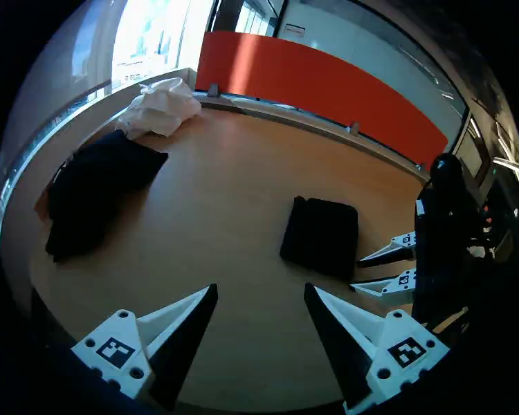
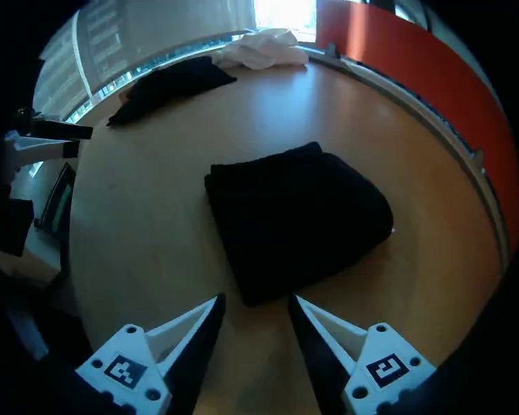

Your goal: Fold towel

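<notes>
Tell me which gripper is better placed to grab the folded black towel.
Right. The right gripper is open with its tips at the near edge of the folded black towel. The left gripper, also open, is farther back, with a stretch of table between.

A black towel (image 2: 297, 225) lies folded into a thick, roughly rectangular pad, flat on the wooden worktop (image 2: 149, 228), at the centre of the right gripper view; in the left gripper view it sits right of centre.
</notes>
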Demonstrator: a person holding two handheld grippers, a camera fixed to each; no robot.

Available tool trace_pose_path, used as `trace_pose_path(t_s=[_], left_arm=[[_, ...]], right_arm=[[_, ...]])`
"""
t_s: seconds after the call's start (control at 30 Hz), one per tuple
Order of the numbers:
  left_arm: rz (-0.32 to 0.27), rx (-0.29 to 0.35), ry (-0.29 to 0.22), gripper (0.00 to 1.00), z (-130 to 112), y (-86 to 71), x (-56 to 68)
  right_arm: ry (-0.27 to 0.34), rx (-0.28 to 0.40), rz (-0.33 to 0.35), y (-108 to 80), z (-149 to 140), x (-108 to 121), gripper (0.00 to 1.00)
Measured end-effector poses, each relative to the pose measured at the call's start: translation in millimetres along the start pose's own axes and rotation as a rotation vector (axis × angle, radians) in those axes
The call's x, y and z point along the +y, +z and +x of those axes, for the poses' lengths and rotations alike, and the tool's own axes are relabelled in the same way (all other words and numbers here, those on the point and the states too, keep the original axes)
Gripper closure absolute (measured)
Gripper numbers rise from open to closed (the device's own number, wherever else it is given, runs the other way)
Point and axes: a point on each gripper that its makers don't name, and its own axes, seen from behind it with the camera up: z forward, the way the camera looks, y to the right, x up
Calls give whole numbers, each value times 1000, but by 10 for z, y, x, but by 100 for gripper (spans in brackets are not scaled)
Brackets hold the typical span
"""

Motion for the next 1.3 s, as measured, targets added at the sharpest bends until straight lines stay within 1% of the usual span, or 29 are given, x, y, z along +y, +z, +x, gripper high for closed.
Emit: trace_pose_path(t_s=[0.27, 0.4, 0.6, 0.67, 0.8, 1.0, 1.1, 1.3], left_arm=[[1, -3, -3, 7, -24, -14, -19], [0, -2, -1, 7, -21, -15, -17], [-3, -2, -2, 7, -21, -18, -10], [-3, -2, -2, 7, -23, -18, -11], [-4, -3, 0, 7, -23, -16, -7], [-9, -1, 4, 7, -3, -10, 14], [-13, 2, 8, 7, 18, -1, 32], [-25, 13, 21, 7, 84, 13, 86]], right_arm=[[43, 6, -29, 71, -23, 23, 44], [59, 9, -46, 95, -15, 53, 59], [77, 15, -47, 99, -17, 49, 84], [80, 20, -50, 93, -11, 55, 90], [81, 33, -49, 62, 15, 57, 94], [77, 62, -51, -38, 124, 98, 94], [69, 84, -56, -120, 233, 135, 95], [36, 136, -73, -360, 539, 235, 95]])
